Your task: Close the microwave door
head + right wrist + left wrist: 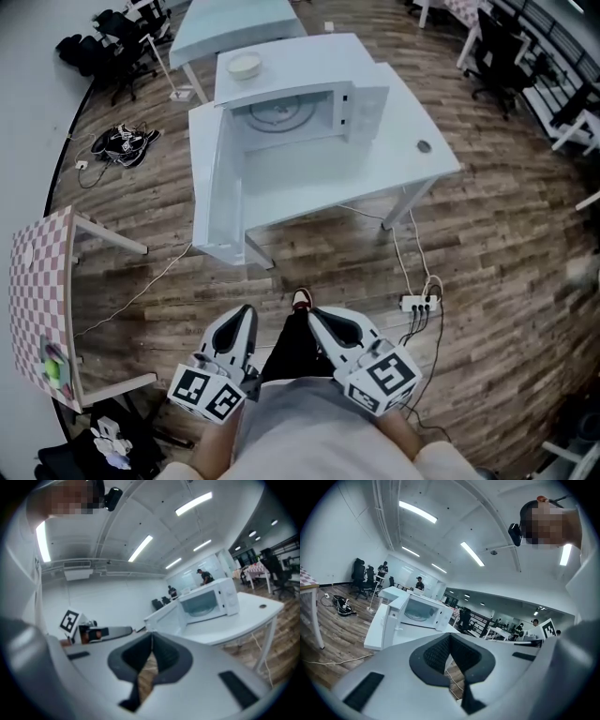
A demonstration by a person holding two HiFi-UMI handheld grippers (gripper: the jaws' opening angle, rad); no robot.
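Head view looks down at a brown wooden floor (506, 234). Far to the left of the left hand-held gripper (246, 317) stands a pink and white checked table (37, 272).

The left hand-held gripper is low down, close to the person's body. Its jaws are pressed together and there is nothing between them. The left gripper view shows this too: the left hand-held gripper (450, 638) has its dark pads touching at the tips.

Well ahead of both grippers stands a white tabletop (412, 141). On it sits a white box-shaped microwave (309, 70). Its flat white door (211, 187) is wide open. The door swings out on the left side and points toward the person. It is well apart from both grippers. Inside the microwave lies a round glass plate (277, 111). On top of the microwave rests a small round white bowl (245, 66).

The right hand-held gripper (314, 319) is just to the right of the left one, with the person's dark leg between them. Its jaws are together too, with nothing in them. In the right gripper view, the right hand-held gripper (152, 639) points toward the microwave (208, 604), which is far off.

To the right of the right hand-held gripper, a white power strip (419, 303) lies on the floor.
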